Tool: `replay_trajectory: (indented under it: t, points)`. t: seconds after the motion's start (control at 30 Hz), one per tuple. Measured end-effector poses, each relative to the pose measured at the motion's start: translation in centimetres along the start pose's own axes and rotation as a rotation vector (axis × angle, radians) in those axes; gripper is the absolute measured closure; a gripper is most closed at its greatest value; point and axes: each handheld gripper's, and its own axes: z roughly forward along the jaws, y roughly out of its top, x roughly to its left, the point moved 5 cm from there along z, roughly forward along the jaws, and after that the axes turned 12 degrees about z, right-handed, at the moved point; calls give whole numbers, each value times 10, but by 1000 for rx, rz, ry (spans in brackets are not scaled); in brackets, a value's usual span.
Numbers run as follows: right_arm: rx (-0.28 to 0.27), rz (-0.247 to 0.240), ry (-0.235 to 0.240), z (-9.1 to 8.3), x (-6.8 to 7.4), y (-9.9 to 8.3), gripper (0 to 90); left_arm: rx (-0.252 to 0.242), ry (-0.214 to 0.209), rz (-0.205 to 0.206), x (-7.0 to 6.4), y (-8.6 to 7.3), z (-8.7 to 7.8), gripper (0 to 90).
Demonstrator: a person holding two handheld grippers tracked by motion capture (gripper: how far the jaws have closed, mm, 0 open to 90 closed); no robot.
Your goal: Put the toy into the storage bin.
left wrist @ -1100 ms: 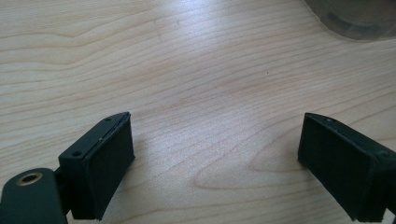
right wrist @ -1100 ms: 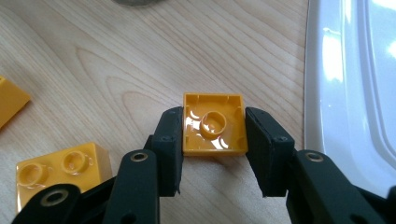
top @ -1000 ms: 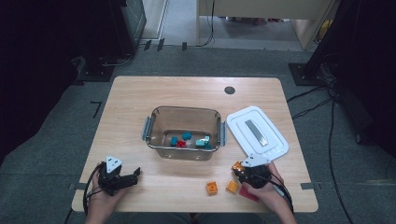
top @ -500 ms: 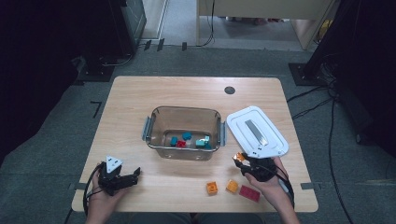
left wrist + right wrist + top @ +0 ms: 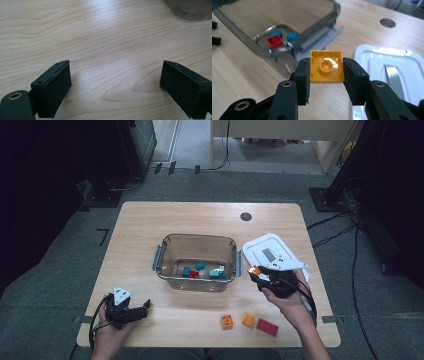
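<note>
Wood-grain table [image 5: 150, 227], pale and rectangular, stands on grey carpet [image 5: 65, 250] in a dim room; a round cable hole [image 5: 245, 216] sits near its far edge, and black cables [image 5: 350, 235] trail over the floor at the right. Mid-table is a clear bin [image 5: 196, 251] with grey handles, holding teal and red bricks [image 5: 200, 269]. Just right of it lies a white lid [image 5: 272, 252]. The right gripper [image 5: 326, 70] is raised between bin and lid, its jaws pinching an orange brick [image 5: 326, 67] from both sides, hollow underside toward the camera. Near the table's front edge lie two more orange bricks [image 5: 237, 320] and a red plate [image 5: 267, 326], close together. The left gripper [image 5: 134, 310] rests at the front left corner, jaws spread wide over bare wood, well apart from the bin.
</note>
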Motion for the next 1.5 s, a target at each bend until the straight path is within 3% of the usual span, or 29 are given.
replay_trajectory:
  t: [0.3,0.4,0.7,1.0,1.27,1.5]
  points:
    - [-22,-34,54,5,24,33,601,3,-1,4,0,0,0,99]
    - [-16,-67,75,12,36,41,601,3,-1,4,0,0,0,99]
    - [78,-134,120,44,68,52,600,3,-2,4,0,0,0,100]
    - [169,-141,100,70,79,48,595,0,-3,4,0,0,0,100]
    - [156,-138,131,68,82,49,443,1,-4,5,0,0,0,100]
    - [94,-136,155,51,79,51,250,1,-5,4,0,0,0,100]
